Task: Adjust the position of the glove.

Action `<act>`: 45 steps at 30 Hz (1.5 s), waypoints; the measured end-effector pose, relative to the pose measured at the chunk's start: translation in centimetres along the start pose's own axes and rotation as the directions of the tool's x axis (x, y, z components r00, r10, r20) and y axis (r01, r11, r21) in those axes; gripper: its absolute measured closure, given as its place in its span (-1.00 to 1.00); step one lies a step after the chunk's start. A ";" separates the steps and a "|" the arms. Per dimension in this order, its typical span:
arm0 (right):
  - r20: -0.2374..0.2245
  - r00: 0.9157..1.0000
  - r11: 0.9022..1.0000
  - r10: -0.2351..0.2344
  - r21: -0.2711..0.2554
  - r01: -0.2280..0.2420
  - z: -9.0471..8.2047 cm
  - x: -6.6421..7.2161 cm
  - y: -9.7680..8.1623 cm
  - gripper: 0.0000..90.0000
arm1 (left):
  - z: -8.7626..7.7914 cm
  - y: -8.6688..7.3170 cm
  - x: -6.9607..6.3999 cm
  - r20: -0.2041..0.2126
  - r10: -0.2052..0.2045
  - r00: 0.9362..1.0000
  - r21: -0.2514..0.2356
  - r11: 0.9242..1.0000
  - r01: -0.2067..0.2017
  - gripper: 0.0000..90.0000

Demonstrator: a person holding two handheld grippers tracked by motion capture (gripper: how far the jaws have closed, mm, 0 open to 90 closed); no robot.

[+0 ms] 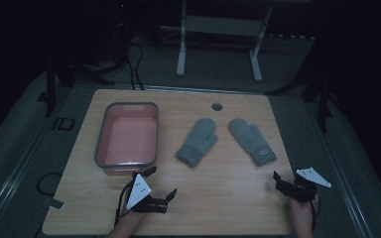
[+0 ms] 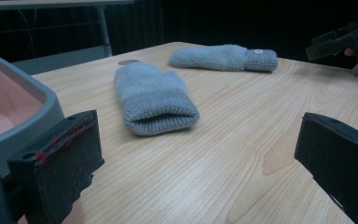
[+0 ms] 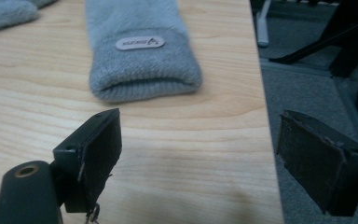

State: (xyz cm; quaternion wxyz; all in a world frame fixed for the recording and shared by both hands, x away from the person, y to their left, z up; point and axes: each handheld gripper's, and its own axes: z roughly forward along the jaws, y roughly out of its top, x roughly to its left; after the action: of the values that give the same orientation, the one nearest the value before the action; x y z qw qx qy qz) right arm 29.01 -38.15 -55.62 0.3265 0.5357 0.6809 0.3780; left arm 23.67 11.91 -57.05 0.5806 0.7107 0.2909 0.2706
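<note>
- Two grey knitted mittens are laid flat on the wooden worktop (image 1: 218,198), well apart from both hands: the left mitten (image 1: 197,141) near the middle, the right mitten (image 1: 252,141) just beside it toward the right edge.
- A grey tub (image 1: 127,135) with a pink inside is set at the left of the worktop, apart from the mittens; nothing can be seen in it.
- The left tongs (image 1: 161,182) are held low over the near edge, just in front of the tub, with the jaws spread wide and nothing between them.
- The right tongs (image 1: 284,181) are held over the near right corner, the jaws likewise spread and empty; in the right gripper view the ribbed cuff of the right mitten (image 3: 142,60), with its small oval label, is seen straight ahead.
- In the left gripper view the open cuff of the left mitten (image 2: 154,98) is turned toward the jaws.
- The mittens are judged to be light, soft and limp: when lifted, they are likely to droop and fold, and nothing about them is fragile or slippery.
- The thicker ribbed cuff is judged the best place to be pinched, both layers being taken together so that the knit is not merely plucked.
</note>
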 end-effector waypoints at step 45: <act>-0.318 0.935 0.988 -0.156 -0.030 0.154 4.9 8.0 14.9 -0.70 | -0.1 0.0 0.1 0.014 -0.018 1.000 0.003 1.000 0.018 -0.98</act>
State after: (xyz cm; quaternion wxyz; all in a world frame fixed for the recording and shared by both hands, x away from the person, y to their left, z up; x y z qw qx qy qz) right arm 38.71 -27.43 -45.52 0.2419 0.4114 0.7640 0.4342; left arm 23.67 12.07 -57.05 0.5841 0.7106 0.2935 0.2602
